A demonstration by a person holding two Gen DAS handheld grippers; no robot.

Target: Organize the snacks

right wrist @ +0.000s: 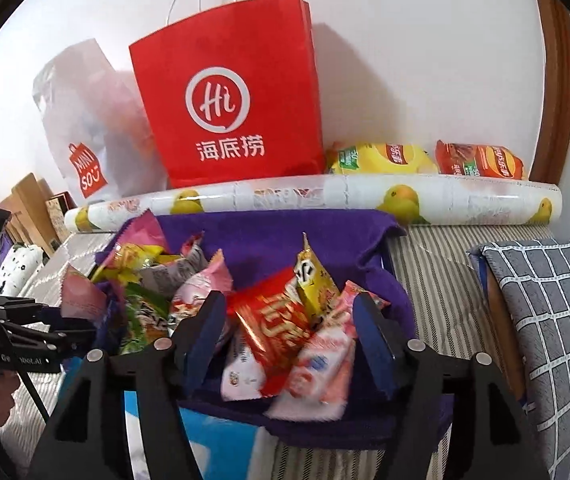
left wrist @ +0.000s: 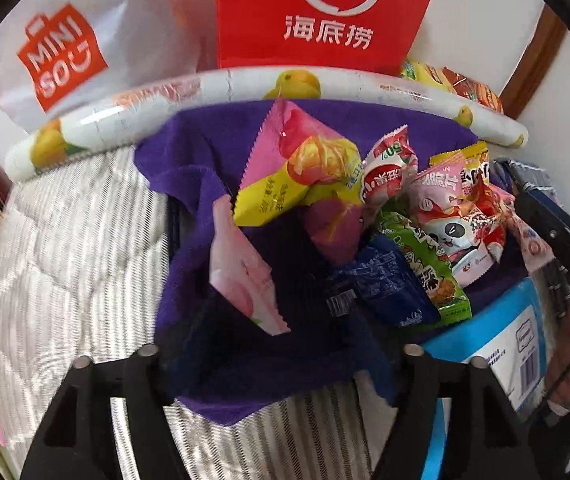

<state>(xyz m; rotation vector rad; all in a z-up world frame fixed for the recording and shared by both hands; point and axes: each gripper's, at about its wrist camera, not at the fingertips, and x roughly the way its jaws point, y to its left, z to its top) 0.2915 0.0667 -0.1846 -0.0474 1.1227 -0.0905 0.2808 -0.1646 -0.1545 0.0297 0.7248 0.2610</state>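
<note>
A purple cloth-lined bin [left wrist: 189, 216] holds several snack packets: a pink-and-yellow pack [left wrist: 301, 168], a pale pink pack [left wrist: 241, 276], a green pack [left wrist: 425, 268], a dark blue pack [left wrist: 389, 284] and a panda pack [left wrist: 461, 232]. My left gripper [left wrist: 281, 364] is open at the bin's near edge; its fingertips are hidden against the dark cloth. In the right wrist view my right gripper [right wrist: 289, 328] is open over the bin [right wrist: 277, 236], its fingers [right wrist: 205, 332] either side of a red packet [right wrist: 277, 328] and a pink-white packet [right wrist: 321, 368], not closed on them.
A red paper bag [right wrist: 237, 104] and a white Miniso bag [right wrist: 89, 128] stand against the wall behind a fruit-print roll [right wrist: 325, 200]. Yellow [right wrist: 381, 158] and orange [right wrist: 481, 162] chip bags lie at the right. A checked cushion [right wrist: 553, 316] and a blue box [left wrist: 497, 340] flank the bin.
</note>
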